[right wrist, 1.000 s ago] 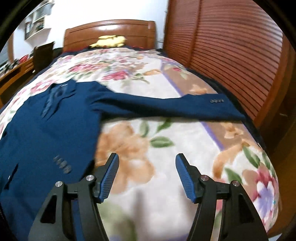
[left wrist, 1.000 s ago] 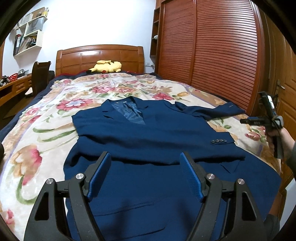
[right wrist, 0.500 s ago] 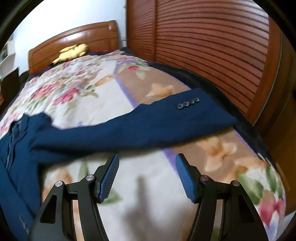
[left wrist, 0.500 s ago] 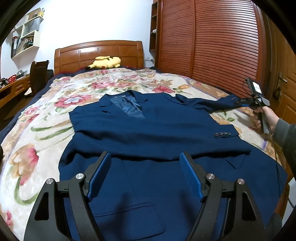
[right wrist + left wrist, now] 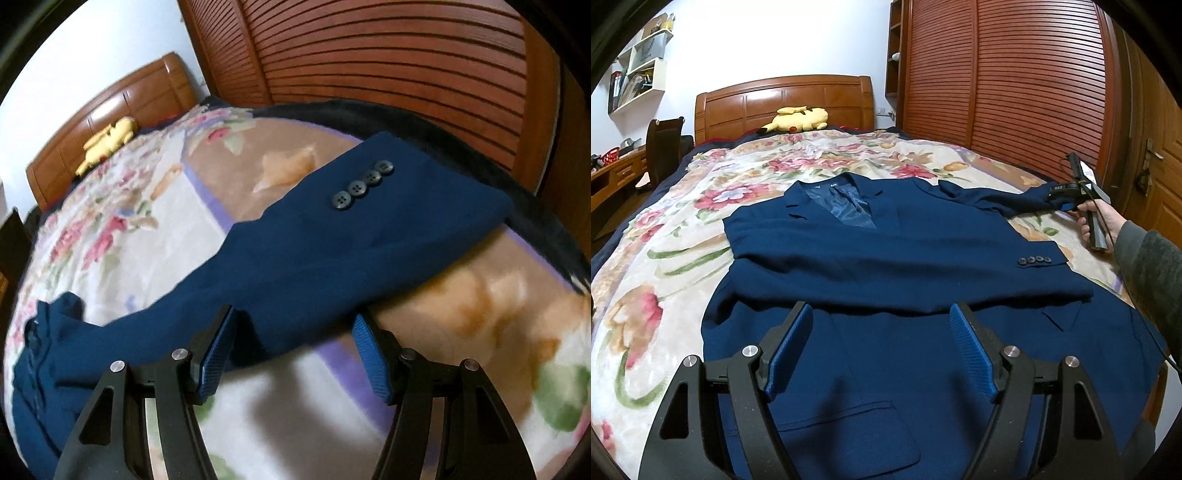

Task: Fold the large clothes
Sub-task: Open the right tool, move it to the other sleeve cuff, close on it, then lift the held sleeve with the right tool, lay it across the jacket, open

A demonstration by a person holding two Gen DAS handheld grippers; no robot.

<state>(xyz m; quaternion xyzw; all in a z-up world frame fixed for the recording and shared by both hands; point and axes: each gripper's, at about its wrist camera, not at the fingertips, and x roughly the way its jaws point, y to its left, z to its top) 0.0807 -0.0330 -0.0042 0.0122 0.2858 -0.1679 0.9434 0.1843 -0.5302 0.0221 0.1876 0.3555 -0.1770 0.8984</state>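
A navy blue suit jacket [image 5: 886, 266] lies face up on the floral bed cover [image 5: 657, 280]. One sleeve is folded across its chest, with cuff buttons [image 5: 1034, 260] at the right. The other sleeve [image 5: 332, 236] stretches out to the right edge of the bed. My left gripper [image 5: 882, 347] is open and empty above the jacket's lower front. My right gripper [image 5: 291, 350] is open, its jaws either side of the near edge of the outstretched sleeve, close to the cuff buttons [image 5: 364, 182]. It also shows in the left wrist view [image 5: 1067, 201] at the sleeve end.
A yellow plush toy [image 5: 798, 120] lies by the wooden headboard [image 5: 783, 99]. A slatted wooden wardrobe [image 5: 1015, 85] runs along the bed's right side. A chair [image 5: 663, 147] and desk stand at the left. A door [image 5: 1160, 184] is at the far right.
My right gripper has swung right and moved forward to the outstretched sleeve, which now sits between its open jaws. My left gripper has stayed above the jacket's lower front.
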